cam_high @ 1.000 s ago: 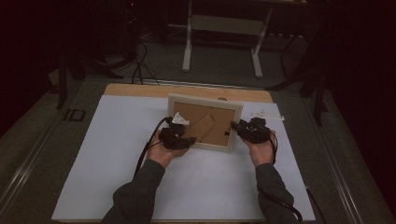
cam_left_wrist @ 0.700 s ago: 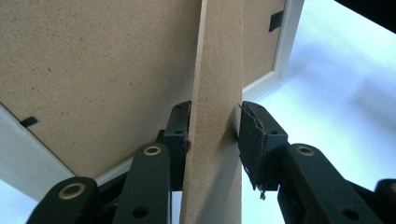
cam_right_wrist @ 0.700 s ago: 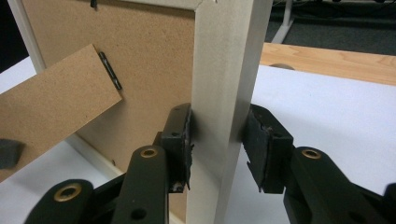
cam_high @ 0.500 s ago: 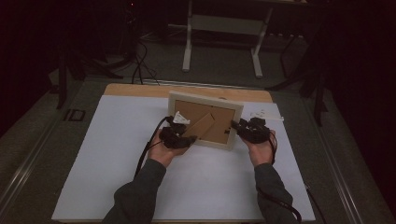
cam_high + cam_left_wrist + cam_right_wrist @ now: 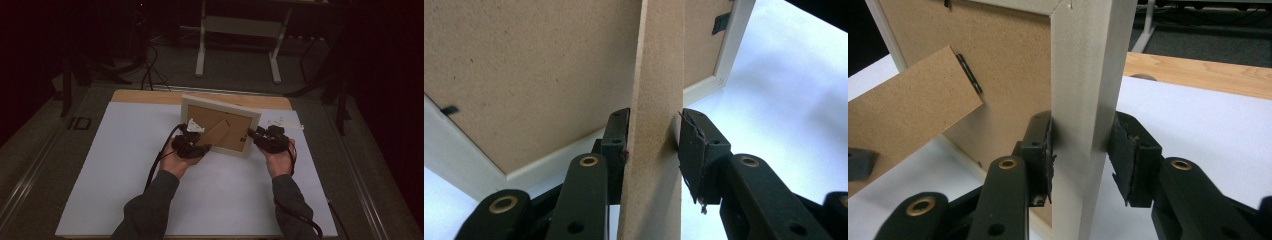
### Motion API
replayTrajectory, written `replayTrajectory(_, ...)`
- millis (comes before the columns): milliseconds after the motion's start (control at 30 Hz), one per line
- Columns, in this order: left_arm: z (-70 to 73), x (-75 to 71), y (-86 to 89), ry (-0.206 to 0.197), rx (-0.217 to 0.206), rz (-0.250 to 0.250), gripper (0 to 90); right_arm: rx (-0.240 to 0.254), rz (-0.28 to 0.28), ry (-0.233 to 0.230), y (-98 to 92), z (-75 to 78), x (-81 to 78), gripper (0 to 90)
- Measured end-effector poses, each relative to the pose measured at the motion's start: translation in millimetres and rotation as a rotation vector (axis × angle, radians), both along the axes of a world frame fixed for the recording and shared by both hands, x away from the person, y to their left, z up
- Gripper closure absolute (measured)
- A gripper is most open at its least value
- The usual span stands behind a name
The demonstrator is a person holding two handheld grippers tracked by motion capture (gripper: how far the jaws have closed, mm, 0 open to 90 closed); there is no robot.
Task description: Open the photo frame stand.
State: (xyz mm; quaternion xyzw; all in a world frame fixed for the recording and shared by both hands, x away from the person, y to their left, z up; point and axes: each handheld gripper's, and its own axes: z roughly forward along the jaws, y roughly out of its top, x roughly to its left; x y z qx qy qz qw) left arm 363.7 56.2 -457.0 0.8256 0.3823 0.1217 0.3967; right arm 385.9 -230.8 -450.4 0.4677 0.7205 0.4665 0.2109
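The left tool is clamping the frame's fold-out stand, apparently to swing it out as a prop. The picture frame is standing upright mid-desk, back toward the person. The right tool is pinching the frame's right edge, likely steadying it. The frame's front is facing away, unseen.
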Motion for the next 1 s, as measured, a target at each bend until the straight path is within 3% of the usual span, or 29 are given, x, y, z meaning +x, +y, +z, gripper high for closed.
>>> replayTrajectory(433,-3.0,3.2,0.9,-0.008,0.015,-0.001,67.1,-0.021,0.008,-0.017,1.6,0.7,-2.5,62.5)
replayTrajectory(633,-8.1,6.8,3.9,0.013,0.012,0.034,66.5,-0.043,0.032,-0.039,3.9,1.0,-7.7,62.5)
replayTrajectory(1000,-9.3,-1.8,5.3,-0.018,0.013,0.007,66.7,-0.014,0.073,-0.034,-0.5,0.6,-12.8,61.4)
